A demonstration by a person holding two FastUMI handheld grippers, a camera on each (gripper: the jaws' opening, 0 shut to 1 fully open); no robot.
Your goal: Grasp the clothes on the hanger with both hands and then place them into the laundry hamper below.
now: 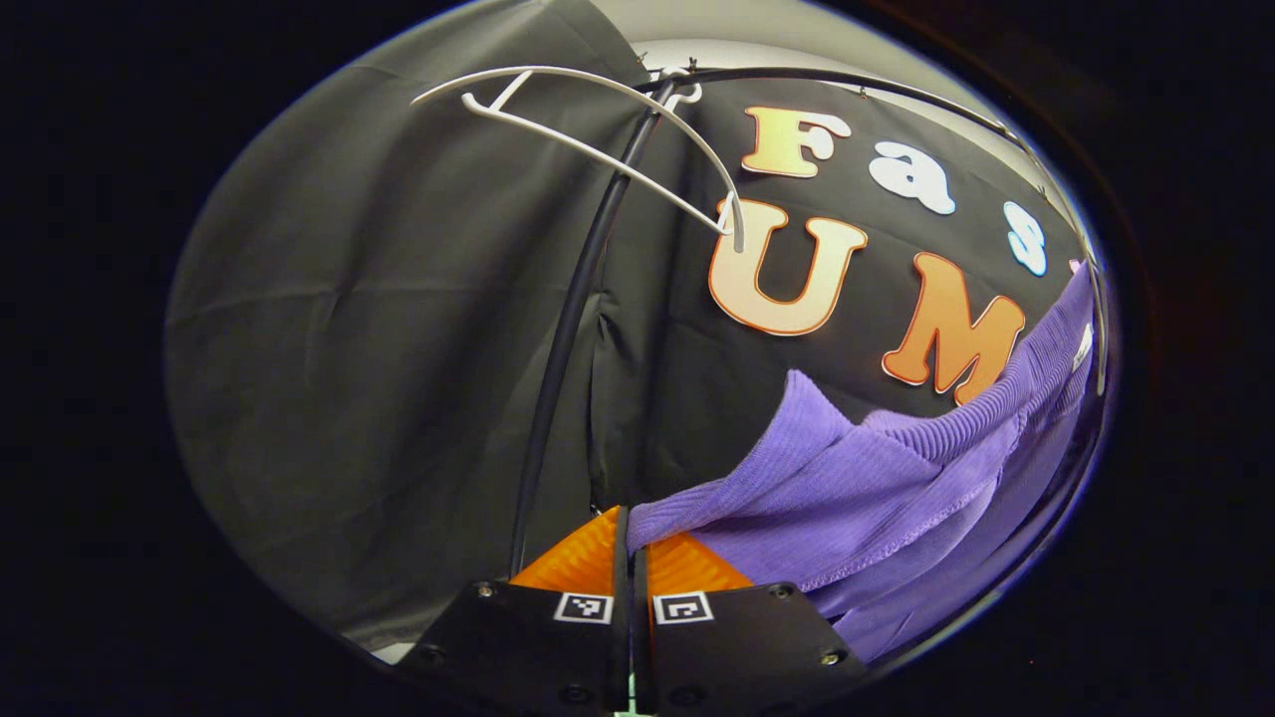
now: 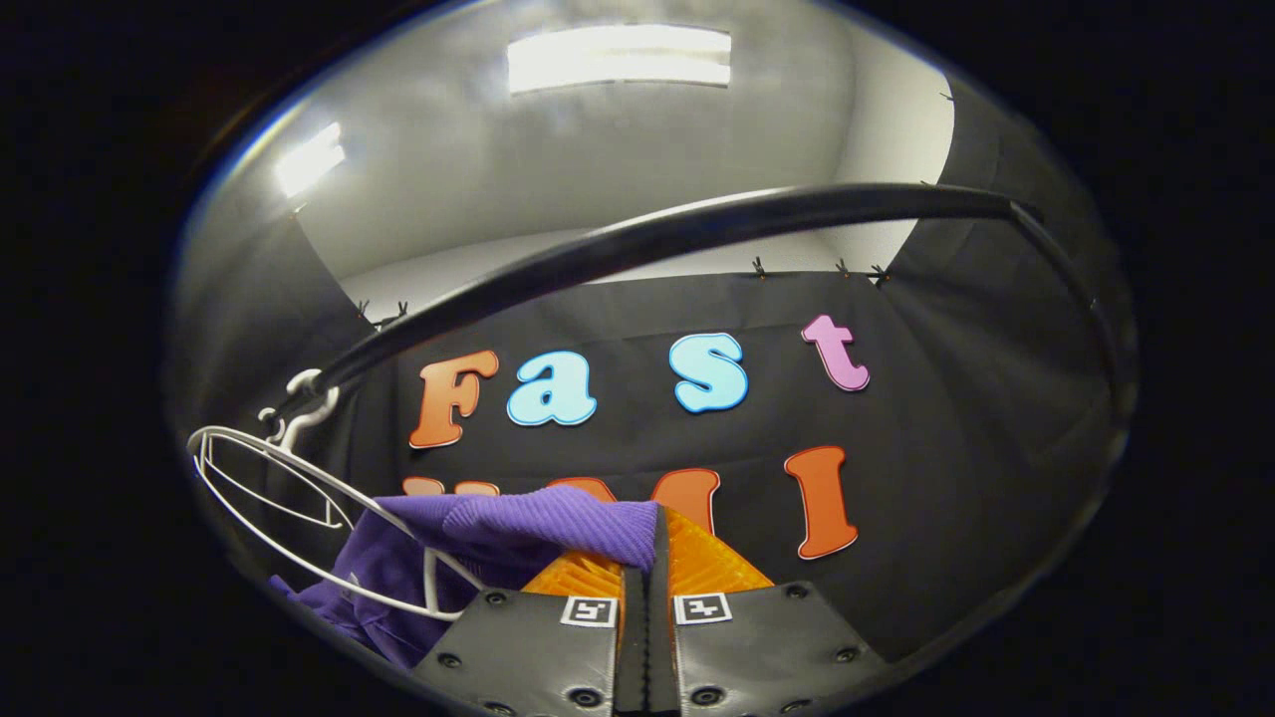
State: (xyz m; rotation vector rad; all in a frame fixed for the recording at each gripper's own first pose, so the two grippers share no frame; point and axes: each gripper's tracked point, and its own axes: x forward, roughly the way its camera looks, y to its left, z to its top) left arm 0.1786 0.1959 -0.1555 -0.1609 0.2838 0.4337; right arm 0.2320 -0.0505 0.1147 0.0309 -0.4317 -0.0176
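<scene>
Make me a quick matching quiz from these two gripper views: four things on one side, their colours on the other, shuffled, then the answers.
Things:
1. hanger
2. garment
3. rail
4. finger pads

Colours:
A. orange
B. black
C. white
D. purple

Pairs: 1-C, 2-D, 3-B, 4-A

You have a black rail [image 2: 637, 239] running across the top of the booth, with a black upright pole [image 1: 568, 329] under it in the left gripper view. Your white hanger [image 1: 598, 129] hooks onto the rail by its hook [image 2: 299, 398] and hangs bare, tilted, with the purple garment [image 2: 518, 528] off it.
</scene>
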